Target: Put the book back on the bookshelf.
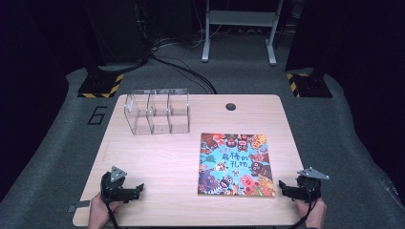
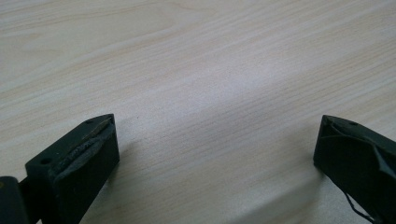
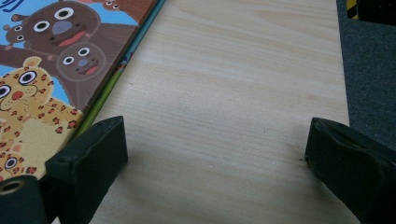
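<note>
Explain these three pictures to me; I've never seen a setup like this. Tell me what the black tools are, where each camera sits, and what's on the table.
A person sits at a wooden table and holds a hand tool in each hand: the left gripper and the right gripper. The high view looks down from above. The other two pictures come from small cameras riding on each gripper, looking along its black jaws. Both sets of jaws stand wide apart and hold nothing. A colourful picture book lies flat near the right gripper, and a clear plastic organizer with three compartments stands farther back.
</note>
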Tool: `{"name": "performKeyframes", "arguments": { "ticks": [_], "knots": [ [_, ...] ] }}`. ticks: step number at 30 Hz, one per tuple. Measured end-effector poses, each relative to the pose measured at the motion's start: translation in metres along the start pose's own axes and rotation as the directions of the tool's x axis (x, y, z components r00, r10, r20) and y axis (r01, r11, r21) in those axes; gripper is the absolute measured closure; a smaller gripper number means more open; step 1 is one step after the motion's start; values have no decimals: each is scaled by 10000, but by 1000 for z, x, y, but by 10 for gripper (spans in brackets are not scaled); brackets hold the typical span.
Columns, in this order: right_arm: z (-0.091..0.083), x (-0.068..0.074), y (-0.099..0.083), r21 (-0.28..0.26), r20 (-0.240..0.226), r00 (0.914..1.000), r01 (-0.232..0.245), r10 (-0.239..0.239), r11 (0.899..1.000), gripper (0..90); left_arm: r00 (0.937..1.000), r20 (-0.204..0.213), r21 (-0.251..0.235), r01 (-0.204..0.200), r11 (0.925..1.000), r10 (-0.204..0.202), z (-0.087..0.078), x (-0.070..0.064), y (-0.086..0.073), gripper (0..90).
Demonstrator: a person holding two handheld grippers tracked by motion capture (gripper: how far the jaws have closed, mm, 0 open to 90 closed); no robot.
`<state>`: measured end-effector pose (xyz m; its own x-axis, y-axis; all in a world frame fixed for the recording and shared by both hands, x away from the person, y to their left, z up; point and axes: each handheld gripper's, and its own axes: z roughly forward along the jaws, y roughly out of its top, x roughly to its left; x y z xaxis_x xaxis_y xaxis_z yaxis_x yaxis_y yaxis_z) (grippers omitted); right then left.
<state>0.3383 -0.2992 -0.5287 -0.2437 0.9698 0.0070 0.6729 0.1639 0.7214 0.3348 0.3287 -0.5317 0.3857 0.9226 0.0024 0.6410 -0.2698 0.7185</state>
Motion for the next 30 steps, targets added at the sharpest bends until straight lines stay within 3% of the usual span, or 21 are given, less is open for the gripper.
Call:
{"name": "performKeyframes", "arguments": {
  "ticks": [11,20,26,27,30],
  "knots": [
    [2,0,1,-83,-12,10000,3,-3,10000,45,9997,-212,-138,138,9998,-141,5,-1,3,0],
    [3,2,5,290,-1,9999,101,-101,9995,16,9990,-295,-55,329,9994,-330,4,-1,3,0],
    [5,10,15,427,-418,9987,-266,284,9987,13,9989,-301,-109,345,9993,-348,4,-2,3,0],
    [6,12,19,419,-681,9975,-162,191,9990,10,9990,-294,-105,340,9994,-343,4,-2,3,0],
    [8,16,28,293,-831,9965,-66,90,9995,11,9990,-290,-101,338,9994,-341,4,-2,3,0]
  ]
}}
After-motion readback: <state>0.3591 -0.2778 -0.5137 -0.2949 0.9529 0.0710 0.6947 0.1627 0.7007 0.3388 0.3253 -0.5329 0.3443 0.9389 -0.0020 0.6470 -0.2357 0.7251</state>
